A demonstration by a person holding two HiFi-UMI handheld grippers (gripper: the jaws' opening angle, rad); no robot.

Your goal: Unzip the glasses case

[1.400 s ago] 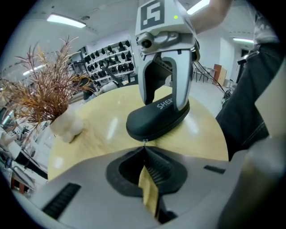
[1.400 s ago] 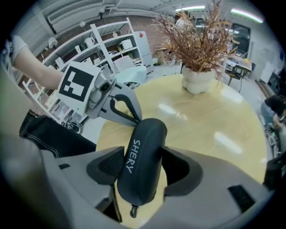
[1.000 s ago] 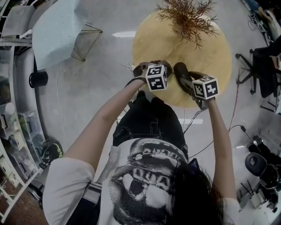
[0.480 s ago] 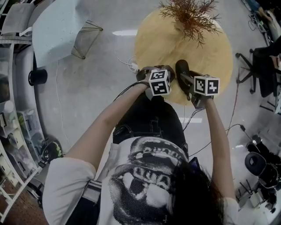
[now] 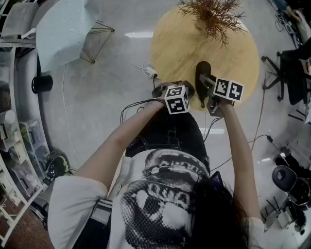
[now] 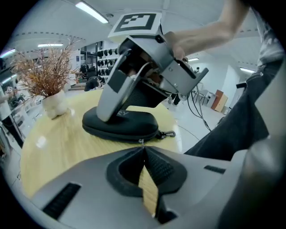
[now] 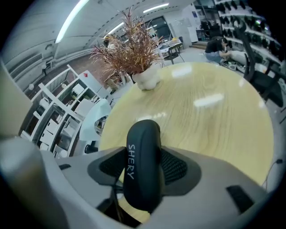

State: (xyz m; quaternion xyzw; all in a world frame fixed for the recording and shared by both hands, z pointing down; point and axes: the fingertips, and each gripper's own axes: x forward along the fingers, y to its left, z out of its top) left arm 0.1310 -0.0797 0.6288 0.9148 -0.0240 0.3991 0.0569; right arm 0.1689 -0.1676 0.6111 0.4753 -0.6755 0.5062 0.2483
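Round, pale wooden surface (image 5: 180, 48) is recorded in the head view, set on a grey floor (image 5: 97, 97). A dried reddish-brown plant (image 5: 214, 14) in a white pot (image 7: 147, 79) is placed at the far side of the surface, well apart from the grippers.

The black glasses case (image 6: 120, 127) is laid flat on the surface, near the edge closest to the person. The lettering SHERY is read on its lid in the right gripper view.

The right gripper (image 5: 208, 92) is set on the case from above. Its fingers are spread wide and closed on the case across its width, with one pad pressed to each long side.

The left gripper (image 6: 143, 154) is held low beside the near long side of the case and is pointed at the seam. Its fingers are closed together, tip to tip. A small metal zip pull (image 6: 142, 142) is seen right at the fingertips; whether it is pinched between them cannot be told.

A metal clip (image 6: 170, 133) is attached at the end of the case, at the right in the left gripper view, and lies on the surface
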